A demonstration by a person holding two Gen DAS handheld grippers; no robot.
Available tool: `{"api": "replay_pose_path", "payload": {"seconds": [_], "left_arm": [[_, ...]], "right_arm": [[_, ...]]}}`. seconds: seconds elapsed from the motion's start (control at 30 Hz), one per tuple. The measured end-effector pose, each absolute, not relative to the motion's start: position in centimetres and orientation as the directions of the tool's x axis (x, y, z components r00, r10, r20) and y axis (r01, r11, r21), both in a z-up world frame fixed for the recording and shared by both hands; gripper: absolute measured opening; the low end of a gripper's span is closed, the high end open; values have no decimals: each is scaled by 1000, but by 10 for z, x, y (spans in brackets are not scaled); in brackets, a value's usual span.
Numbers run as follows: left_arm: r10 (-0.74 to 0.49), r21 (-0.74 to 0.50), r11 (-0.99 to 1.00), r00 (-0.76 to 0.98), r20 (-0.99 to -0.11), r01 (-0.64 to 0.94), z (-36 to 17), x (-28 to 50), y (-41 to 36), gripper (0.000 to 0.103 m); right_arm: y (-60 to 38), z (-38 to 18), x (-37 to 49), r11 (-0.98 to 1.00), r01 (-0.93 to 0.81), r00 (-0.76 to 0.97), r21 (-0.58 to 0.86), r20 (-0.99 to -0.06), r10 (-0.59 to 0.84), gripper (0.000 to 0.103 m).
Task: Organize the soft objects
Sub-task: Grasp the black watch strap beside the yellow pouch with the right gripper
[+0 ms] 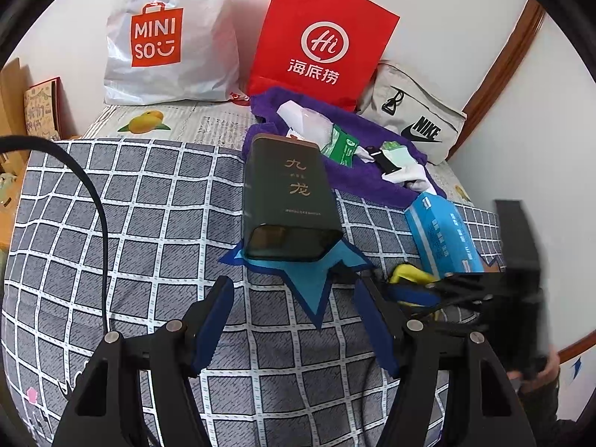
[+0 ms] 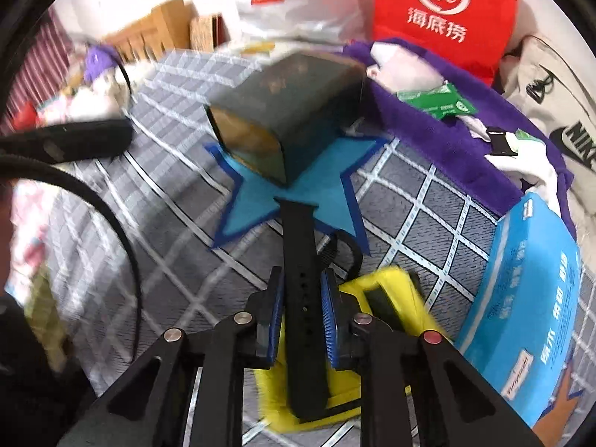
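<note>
Left wrist view, far left bed edge: black cable (image 1: 95,201) arcs over the grey checked bedspread (image 1: 149,223). Back of bed, left: white MINISO bag (image 1: 167,37) against the wall, red Haidilao paper bag (image 1: 320,37) just beside it on the right. Left hand-held gripper (image 1: 294,320) hovers over the bedspread near the front edge, jaws wide apart, nothing between them. Mid-bed: dark green tin (image 1: 288,201) lies on its side on a blue felt star (image 1: 313,279), open end toward the camera. Behind and right of the tin: purple towel (image 1: 372,182) carrying a green packet (image 1: 341,147), white cloth (image 1: 409,177) and a small black clip. Back right corner: grey Nike pouch (image 1: 417,119) against the wall. Right side: blue tissue pack (image 1: 443,234) touching the towel edge, yellow item (image 1: 406,273) just in front of it. Right hand-held gripper (image 2: 300,316) is closed on a black strap (image 2: 301,260), pads pinching it mid-length; the strap's far end reaches onto the star's point, near end lies over the yellow item. Right wrist view is motion-blurred, so fine detail is unclear.
</note>
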State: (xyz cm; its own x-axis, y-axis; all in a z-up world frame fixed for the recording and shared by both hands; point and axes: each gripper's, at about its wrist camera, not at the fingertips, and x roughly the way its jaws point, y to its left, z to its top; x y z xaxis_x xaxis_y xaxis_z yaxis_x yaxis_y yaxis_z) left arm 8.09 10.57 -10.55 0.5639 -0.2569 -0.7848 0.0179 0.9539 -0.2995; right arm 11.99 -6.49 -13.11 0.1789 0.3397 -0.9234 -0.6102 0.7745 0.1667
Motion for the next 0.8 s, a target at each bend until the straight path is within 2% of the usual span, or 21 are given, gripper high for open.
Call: {"api": "replay_pose_path", "payload": {"seconds": [0.1, 0.43, 0.53, 0.67, 0.8], "left_arm": [[-258, -304, 953, 559, -788, 10, -108, 81, 108, 65], [-266, -291, 956, 519, -812, 33, -118, 78, 90, 65], [-305, -305, 949, 483, -821, 81, -125, 79, 71, 65], [-350, -311, 937, 441, -826, 159, -131, 79, 40, 75], [-356, -278, 930, 406, -841, 241, -140, 80, 2, 75]], "right_arm": [[-73, -120, 121, 774, -582, 165, 248, -897, 411, 19], [-111, -83, 100, 821, -519, 263, 237, -870, 417, 19], [-131, -71, 89, 846, -488, 308, 216, -864, 399, 19], [-164, -59, 74, 882, -427, 367, 198, -853, 370, 19], [-200, -55, 64, 914, -363, 409, 181, -850, 331, 19]]}}
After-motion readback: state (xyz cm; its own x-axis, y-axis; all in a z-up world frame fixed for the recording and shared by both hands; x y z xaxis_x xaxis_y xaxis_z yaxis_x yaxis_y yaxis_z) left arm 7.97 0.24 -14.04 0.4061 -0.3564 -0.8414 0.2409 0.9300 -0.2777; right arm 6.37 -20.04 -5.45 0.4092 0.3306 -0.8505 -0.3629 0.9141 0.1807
